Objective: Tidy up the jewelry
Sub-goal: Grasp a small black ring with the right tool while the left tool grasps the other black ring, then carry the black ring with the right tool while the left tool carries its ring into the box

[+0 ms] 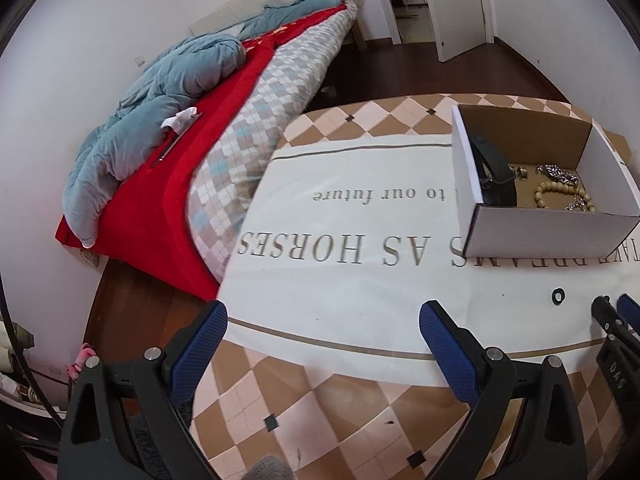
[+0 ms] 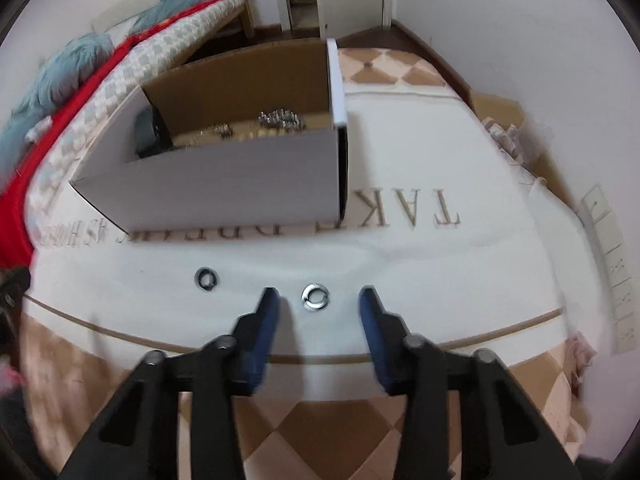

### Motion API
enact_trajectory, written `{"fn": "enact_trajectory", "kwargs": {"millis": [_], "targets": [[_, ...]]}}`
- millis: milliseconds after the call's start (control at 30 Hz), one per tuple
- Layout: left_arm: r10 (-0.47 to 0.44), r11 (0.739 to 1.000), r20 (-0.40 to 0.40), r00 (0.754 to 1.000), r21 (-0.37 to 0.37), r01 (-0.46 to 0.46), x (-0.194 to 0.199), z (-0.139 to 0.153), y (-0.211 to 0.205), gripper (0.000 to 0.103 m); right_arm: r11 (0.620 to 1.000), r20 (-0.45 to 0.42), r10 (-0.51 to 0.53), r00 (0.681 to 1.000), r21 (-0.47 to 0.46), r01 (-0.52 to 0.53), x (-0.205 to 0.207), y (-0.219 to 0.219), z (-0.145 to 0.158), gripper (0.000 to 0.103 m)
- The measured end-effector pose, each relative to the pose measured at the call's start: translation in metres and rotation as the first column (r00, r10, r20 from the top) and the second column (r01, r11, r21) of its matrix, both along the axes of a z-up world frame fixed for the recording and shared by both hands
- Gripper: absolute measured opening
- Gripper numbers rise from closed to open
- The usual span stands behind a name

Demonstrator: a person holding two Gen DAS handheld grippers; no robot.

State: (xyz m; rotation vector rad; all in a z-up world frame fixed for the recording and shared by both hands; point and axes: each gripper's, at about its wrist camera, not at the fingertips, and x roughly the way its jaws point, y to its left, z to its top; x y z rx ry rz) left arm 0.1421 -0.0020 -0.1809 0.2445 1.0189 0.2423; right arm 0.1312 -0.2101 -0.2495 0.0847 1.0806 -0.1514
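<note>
A white cardboard box (image 1: 552, 232) stands on the table (image 1: 360, 280) and also shows in the right wrist view (image 2: 224, 188). It holds a beige bead bracelet (image 1: 560, 194), silver chains (image 1: 560, 176) and a black watch (image 1: 494, 172). A silver ring (image 2: 315, 297) lies on the cloth between my right gripper's (image 2: 318, 300) open fingers. A dark ring (image 2: 206, 278) lies to its left and also shows in the left wrist view (image 1: 558, 296). My left gripper (image 1: 324, 312) is open and empty, left of the box. The right gripper's tip shows in the left wrist view (image 1: 614, 308).
A bed with a red cover (image 1: 224, 120) and a blue-grey quilt (image 1: 160, 92) runs along the left of the table. An open door (image 1: 460, 4) is at the far wall. Clutter (image 2: 508, 136) lies past the table's right edge.
</note>
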Motion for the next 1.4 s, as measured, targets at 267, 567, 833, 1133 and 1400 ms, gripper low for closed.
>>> {"fn": "enact_trajectory", "kwargs": {"millis": [267,567,833,1133,1400], "targets": [[-0.085,0.989,-0.075,0.994,-0.13,0.074,0.017,-0.014,-0.038,0.098,0.999,0.04,-0.04,0.998,0.039,0.038,-0.016,-0.028,0.009,0.013],[-0.273,0.941,-0.156,0.949,-0.249,0.229,0.029,-0.041,-0.115,0.069,0.991,0.06,-0.123,0.991,0.057,0.119,-0.028,-0.069,0.026,0.013],[-0.325,0.925,-0.171,0.93,-0.26,0.276,0.026,-0.052,-0.135,0.01,0.987,0.047,-0.149,0.988,0.07,0.145,-0.029,-0.079,0.019,0.013],[-0.332,0.922,-0.131,0.934,-0.255,0.292,0.016,-0.031,-0.127,0.01,0.985,0.096,-0.15,0.984,0.101,0.14,-0.03,-0.078,0.043,0.013],[-0.313,0.899,-0.03,0.949,-0.332,0.286,0.028,0.045,-0.095,0.01,0.983,0.169,-0.09,0.981,0.174,0.06,-0.018,-0.067,0.099,0.013]]}}
